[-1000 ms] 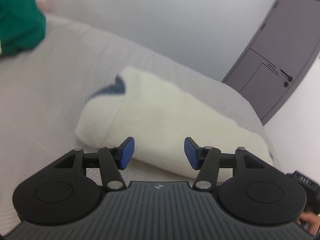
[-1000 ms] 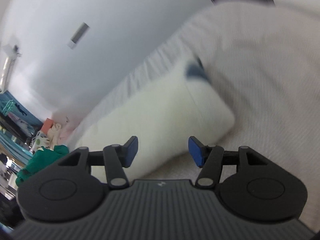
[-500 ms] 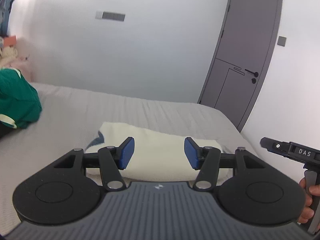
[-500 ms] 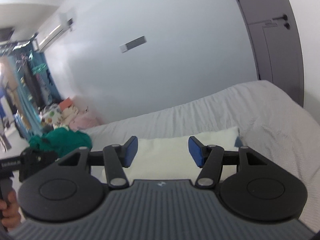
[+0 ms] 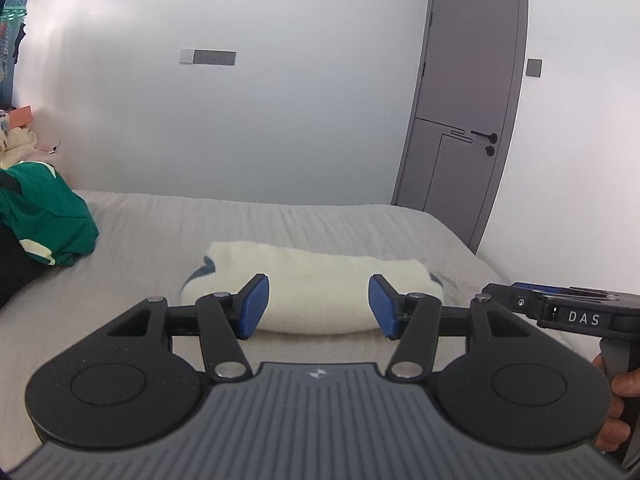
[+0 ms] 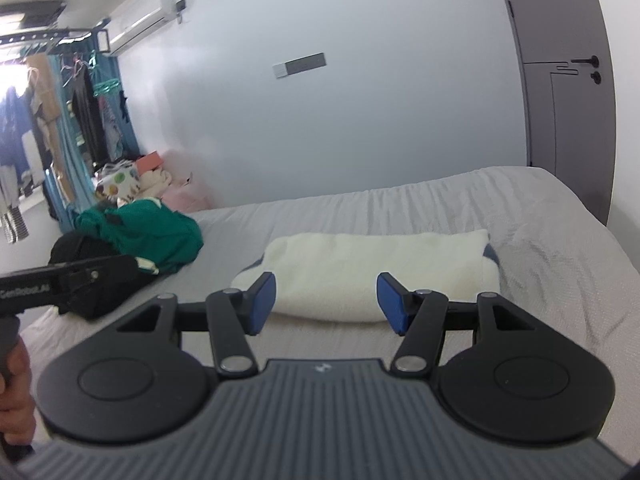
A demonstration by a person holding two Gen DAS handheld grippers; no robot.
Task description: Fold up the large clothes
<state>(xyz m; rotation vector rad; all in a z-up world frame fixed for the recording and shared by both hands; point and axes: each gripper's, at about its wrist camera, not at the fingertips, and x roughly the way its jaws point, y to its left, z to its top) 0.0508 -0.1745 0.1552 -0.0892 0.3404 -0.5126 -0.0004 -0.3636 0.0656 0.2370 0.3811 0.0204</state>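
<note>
I see left tool [image 5: 318, 306] open, nothing between blue pads [image 5: 253, 304] — right tool [image 6: 326, 304] same, jaws apart, empty. Both hang above near edge of bed [image 5: 168, 232], apart from cloth. Folded cream garment [image 5: 320, 280] lies flat mid-bed, dark trim showing at both ends. Green garment [image 6: 148, 236] heaped on black bag [image 6: 80, 256] at bed's left side, well apart from cream one. Grey door [image 5: 468, 120] beyond bed's far right corner.

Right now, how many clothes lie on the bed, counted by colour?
Cream, folded garment: 1
Green garment: 1
Black garment: 1
Total: 3, all on the grey bed.
</note>
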